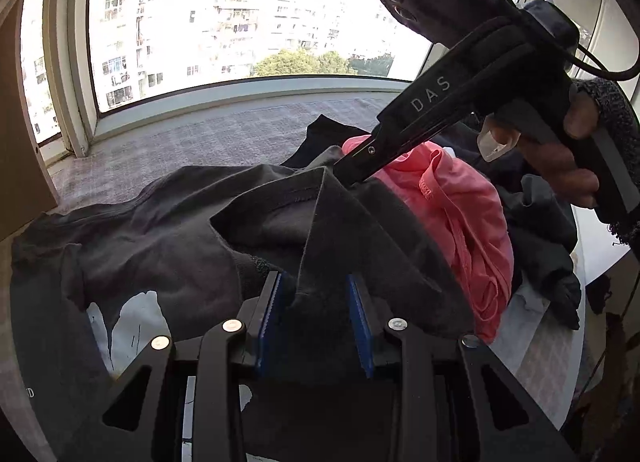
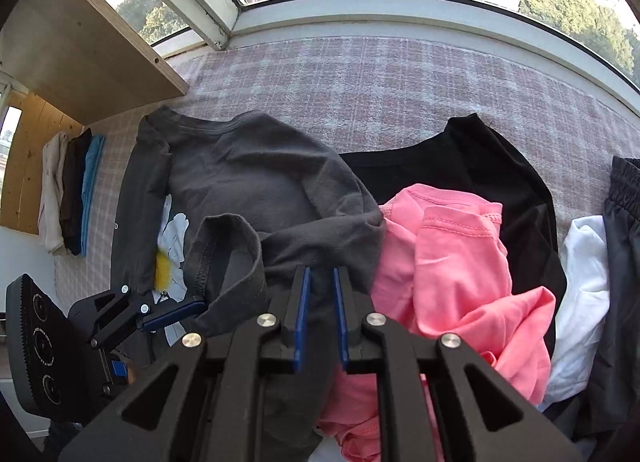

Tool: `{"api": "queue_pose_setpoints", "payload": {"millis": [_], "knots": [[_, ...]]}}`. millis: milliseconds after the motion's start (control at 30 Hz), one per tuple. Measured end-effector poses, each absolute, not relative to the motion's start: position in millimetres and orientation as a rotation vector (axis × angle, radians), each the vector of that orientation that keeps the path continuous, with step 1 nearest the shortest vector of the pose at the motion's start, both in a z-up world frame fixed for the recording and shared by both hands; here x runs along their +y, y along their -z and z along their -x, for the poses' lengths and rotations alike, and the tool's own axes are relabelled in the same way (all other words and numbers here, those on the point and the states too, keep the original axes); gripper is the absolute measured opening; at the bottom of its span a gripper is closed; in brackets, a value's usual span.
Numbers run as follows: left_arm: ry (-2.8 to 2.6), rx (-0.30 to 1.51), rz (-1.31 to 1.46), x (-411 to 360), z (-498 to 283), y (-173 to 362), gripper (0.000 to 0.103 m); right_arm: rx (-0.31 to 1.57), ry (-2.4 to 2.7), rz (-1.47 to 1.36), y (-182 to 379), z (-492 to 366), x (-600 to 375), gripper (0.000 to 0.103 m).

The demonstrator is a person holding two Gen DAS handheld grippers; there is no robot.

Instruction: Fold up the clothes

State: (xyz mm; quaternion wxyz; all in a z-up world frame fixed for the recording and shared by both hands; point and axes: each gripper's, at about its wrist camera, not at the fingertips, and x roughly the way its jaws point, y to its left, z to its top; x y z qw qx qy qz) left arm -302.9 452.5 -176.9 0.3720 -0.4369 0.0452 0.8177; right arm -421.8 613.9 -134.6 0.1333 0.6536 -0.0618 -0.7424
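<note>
Spreading the dark grey T-shirt (image 2: 240,166) flat is judged to be the step in hand, ahead of any fold. At the far left, a stack of folded clothes (image 2: 70,198) is seen against a wooden panel (image 2: 80,42). Next, the left hand-held gripper (image 1: 316,294) is set narrow, with grey cloth bunched between its blue pads (image 1: 272,302); whether the pads press cannot be told. The shirt lies rumpled on the checked blanket (image 2: 360,74), sleeve curled up. The right hand-held gripper (image 2: 320,294), nearly closed, pinches a grey fold. The next move is judged to call for both edges drawn apart and laid smooth. Open blanket is offered toward the window (image 1: 240,22); rightward, room is blocked by the pink garment (image 2: 460,262), touching the shirt, and a black shirt (image 2: 480,166).
</note>
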Motion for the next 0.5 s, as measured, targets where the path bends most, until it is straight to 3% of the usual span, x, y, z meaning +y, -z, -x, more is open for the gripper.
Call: {"api": "queue_pose_setpoints", "payload": {"millis": [33, 100, 400, 500], "knots": [[-2.078, 0.111, 1.111, 453, 301, 177, 0.005, -0.183, 2.155, -1.896, 135, 424, 615, 0.015], [-2.072, 0.101, 1.071, 450, 295, 172, 0.004, -0.190, 2.158, -1.899, 135, 427, 617, 0.020], [-2.074, 0.104, 1.143, 410, 264, 178, 0.005, -0.069, 2.194, -1.943, 153, 437, 620, 0.021], [-2.075, 0.076, 1.150, 405, 265, 180, 0.005, -0.154, 2.166, -1.844, 136, 434, 618, 0.023]]}}
